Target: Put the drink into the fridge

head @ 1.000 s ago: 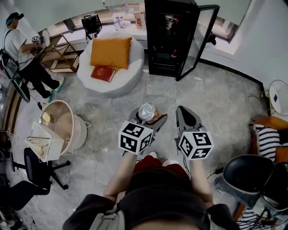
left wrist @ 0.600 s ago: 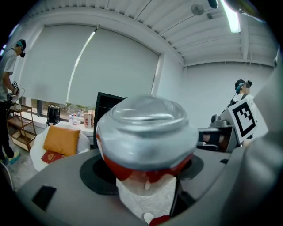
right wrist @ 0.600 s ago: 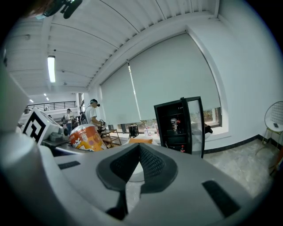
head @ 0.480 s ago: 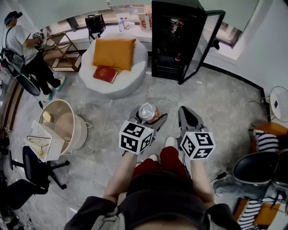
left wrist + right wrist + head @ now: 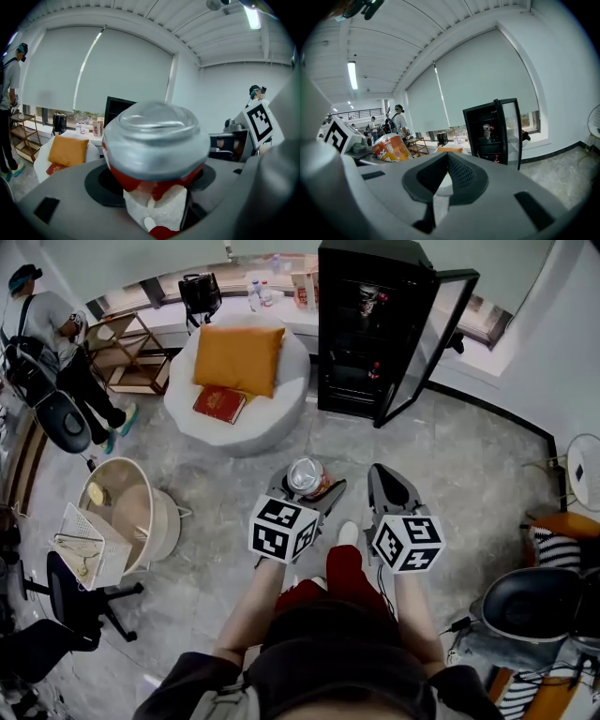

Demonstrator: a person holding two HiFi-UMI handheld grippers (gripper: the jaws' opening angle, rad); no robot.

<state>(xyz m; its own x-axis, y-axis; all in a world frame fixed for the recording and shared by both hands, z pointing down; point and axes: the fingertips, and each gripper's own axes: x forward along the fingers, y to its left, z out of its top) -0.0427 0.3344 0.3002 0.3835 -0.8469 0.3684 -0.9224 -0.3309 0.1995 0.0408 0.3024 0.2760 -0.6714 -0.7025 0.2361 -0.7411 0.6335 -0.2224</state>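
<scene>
Holding drink can (image 5: 307, 474) upright, clamped in my left claw (image 5: 317, 493), centre frame | right claw (image 5: 389, 486) pressed together, empty, just beside | fridge (image 5: 361, 324) lies straight ahead, upper centre, door (image 5: 427, 343) open rightward | I judge the left claw leads.

The drink can (image 5: 307, 474) at frame centre is showing a bright bare-metal lid and a glossy red-and-white printed wall. The left gripper (image 5: 309, 486) and right gripper (image 5: 383, 472) are looking like smooth, matt grey plastic. In the right gripper view the black pads (image 5: 461, 176) are showing a rough, dotted grain. At upper centre the fridge (image 5: 370, 259) is gleaming glossy black, its door (image 5: 427, 348) looking like clear glass. The floor (image 5: 469, 465) is shining like polished grey stone, and the orange cushion (image 5: 239, 357) is looking like matt cloth.
</scene>
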